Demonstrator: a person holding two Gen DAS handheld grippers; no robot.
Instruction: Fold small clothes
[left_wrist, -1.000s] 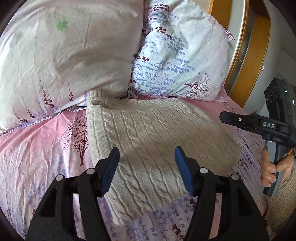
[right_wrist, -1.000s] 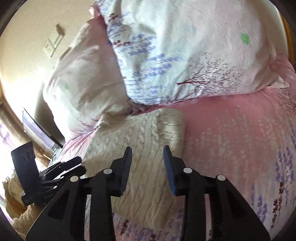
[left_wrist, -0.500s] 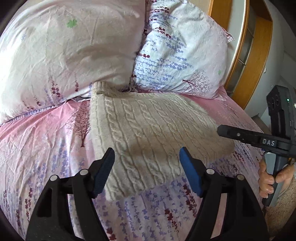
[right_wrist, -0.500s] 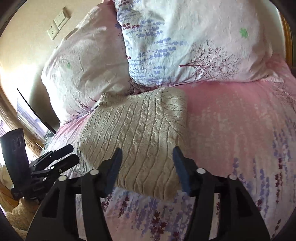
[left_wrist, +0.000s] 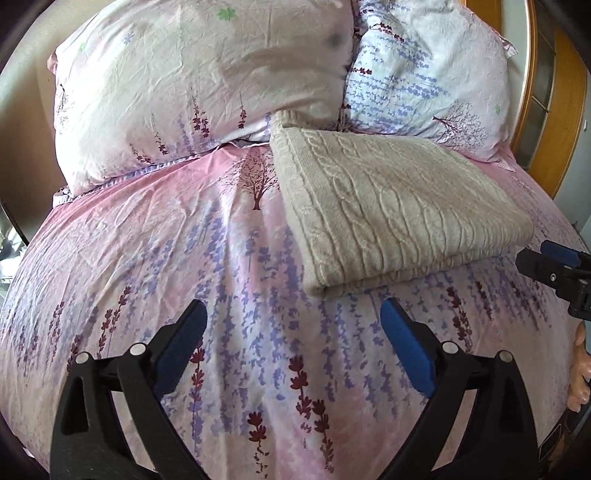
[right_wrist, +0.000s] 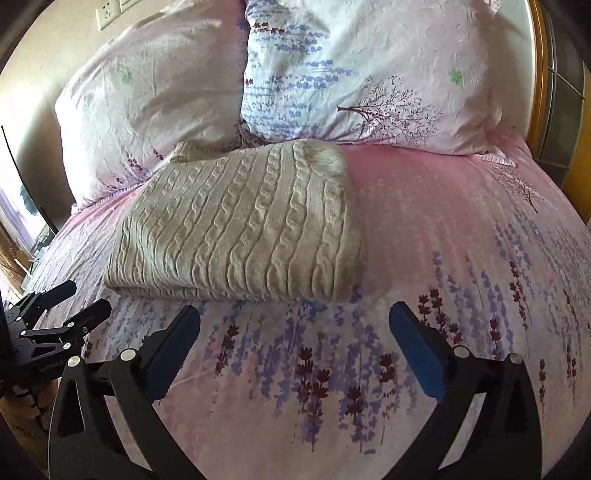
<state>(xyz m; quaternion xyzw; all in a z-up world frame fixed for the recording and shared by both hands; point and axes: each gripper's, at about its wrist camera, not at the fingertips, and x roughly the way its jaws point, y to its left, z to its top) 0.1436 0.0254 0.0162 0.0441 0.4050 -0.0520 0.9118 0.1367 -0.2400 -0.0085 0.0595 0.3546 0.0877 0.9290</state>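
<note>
We have both grippers pulled back from the cable-knit sweater (left_wrist: 391, 210), which lies folded into a thick rectangle on the pink floral bedspread (left_wrist: 155, 258), its far edge tucked against the two pillows (left_wrist: 207, 85). A second ago our claws hung right over the knit; now it sits beyond the fingertips in both views, with bare bedspread under them.

The left gripper (left_wrist: 295, 343) has just been opening, and its blue pads stand wide apart with nothing between them. The right gripper (right_wrist: 295, 339) has likewise just been opening, spread wide and empty, well short of the sweater's near edge. In the left view we catch the right gripper's tip at the right edge, just beside the sweater's near right corner, not touching it.

We judge this as the release after a fold: the layers are stacked, the near folded edge looks fairly even, and nothing is gripped. The piece looks finished, unless we want a last smoothing press on the slightly bulging right side.
</note>
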